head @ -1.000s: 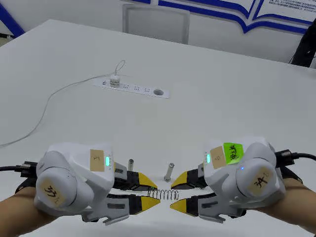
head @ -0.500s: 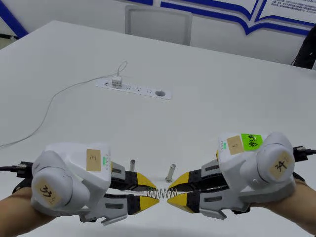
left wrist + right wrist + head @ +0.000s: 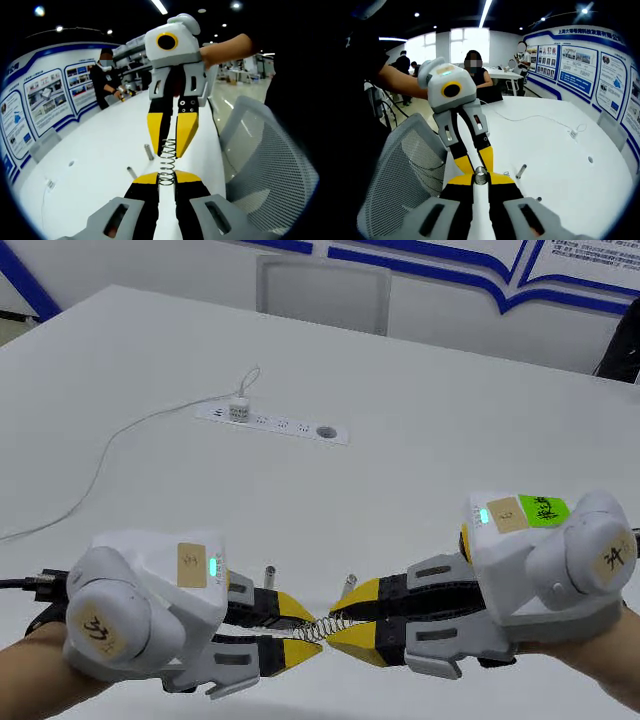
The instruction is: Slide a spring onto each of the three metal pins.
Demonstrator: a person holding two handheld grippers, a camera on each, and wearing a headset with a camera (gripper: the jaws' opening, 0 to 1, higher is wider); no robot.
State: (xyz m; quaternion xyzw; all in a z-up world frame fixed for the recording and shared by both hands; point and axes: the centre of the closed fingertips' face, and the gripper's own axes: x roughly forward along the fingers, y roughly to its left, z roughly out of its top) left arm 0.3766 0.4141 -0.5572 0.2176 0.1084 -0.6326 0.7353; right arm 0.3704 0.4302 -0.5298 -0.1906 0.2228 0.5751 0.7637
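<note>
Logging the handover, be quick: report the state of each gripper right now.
Left gripper: shut on one end of the spring.
Right gripper: shut on the other end of the same spring.

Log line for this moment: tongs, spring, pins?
left tongs: shut on spring | right tongs: shut on spring's other end | pins: two upright on table, bare

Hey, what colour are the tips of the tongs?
Yellow, with black behind; the left gripper view shows the right tongs and their tips best.
</note>
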